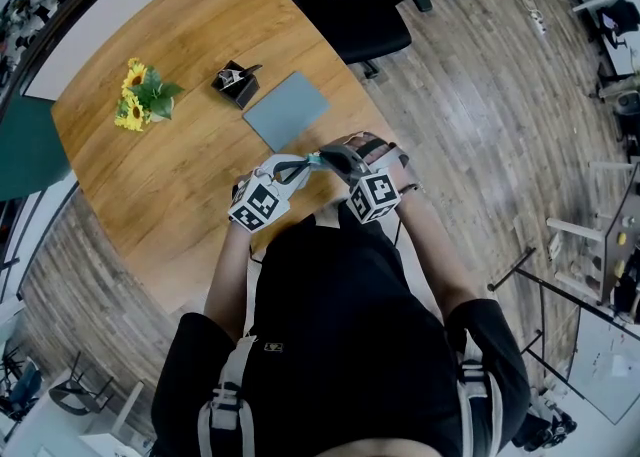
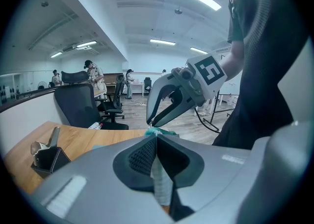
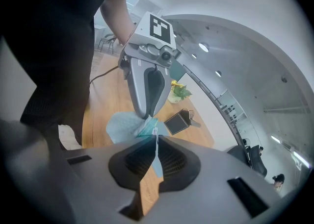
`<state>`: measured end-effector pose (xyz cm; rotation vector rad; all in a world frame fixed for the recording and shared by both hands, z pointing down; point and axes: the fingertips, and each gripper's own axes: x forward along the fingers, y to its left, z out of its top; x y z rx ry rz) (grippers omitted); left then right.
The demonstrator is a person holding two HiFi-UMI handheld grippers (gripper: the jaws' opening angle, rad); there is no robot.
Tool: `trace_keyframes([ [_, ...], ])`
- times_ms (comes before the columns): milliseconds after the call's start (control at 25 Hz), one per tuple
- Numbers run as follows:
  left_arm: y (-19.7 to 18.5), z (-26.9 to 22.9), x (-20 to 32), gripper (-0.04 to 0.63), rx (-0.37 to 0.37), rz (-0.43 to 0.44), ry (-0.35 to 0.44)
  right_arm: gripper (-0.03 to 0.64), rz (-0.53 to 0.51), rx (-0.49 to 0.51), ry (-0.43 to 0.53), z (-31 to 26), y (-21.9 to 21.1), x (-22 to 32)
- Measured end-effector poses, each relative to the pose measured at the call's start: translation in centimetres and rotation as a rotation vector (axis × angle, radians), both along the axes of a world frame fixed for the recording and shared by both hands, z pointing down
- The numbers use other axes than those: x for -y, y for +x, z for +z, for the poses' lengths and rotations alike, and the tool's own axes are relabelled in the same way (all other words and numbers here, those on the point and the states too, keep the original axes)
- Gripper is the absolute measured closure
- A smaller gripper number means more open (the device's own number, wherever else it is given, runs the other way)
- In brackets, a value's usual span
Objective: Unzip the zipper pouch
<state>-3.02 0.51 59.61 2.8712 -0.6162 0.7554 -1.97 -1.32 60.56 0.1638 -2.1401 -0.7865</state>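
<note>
A small teal zipper pouch (image 1: 317,157) hangs in the air between my two grippers, over the wooden table's (image 1: 150,185) near edge. My left gripper (image 1: 306,161) is shut on one end of it; in the left gripper view a pale strip of fabric (image 2: 160,181) is pinched between its pads. From the opposite side, my right gripper (image 1: 336,155) is shut on a thin pale tab (image 3: 155,144) of the pouch. The teal fabric (image 3: 146,128) shows just past the right jaws, under the left gripper's fingertips (image 3: 145,115). Most of the pouch is hidden by the fingers.
A flat grey-blue sheet (image 1: 286,110) lies on the table beyond the grippers. A small black box (image 1: 237,82) and yellow flowers (image 1: 140,95) stand further back. A black office chair (image 1: 350,5) is behind the table. The person's torso is close below the grippers.
</note>
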Motion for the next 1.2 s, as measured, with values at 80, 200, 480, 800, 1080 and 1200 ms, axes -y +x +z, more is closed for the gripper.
trace_keyframes([
  [80,-0.1,0.0,0.1,0.586,-0.001,-0.008,0.000,0.606,-0.007,-0.009,0.006,0.2,0.0,-0.1],
  [200,-0.3,-0.1,0.3,0.586,-0.005,-0.018,0.001,0.607,-0.013,-0.020,0.020,0.1,-0.1,-0.1],
  [480,-0.8,-0.4,0.9,0.586,-0.014,-0.059,0.006,0.609,-0.020,-0.023,0.034,-0.1,-0.2,0.1],
  [800,-1.2,0.0,1.4,0.587,0.002,-0.078,0.004,0.609,-0.020,-0.025,0.034,0.0,-0.2,0.1],
  [1080,-1.3,0.3,1.7,0.587,0.010,-0.094,0.001,0.611,-0.004,-0.011,0.014,0.0,-0.1,-0.2],
  [1200,-1.4,0.4,1.9,0.588,0.012,-0.104,0.000,0.611,-0.002,-0.008,0.001,0.0,0.0,-0.2],
])
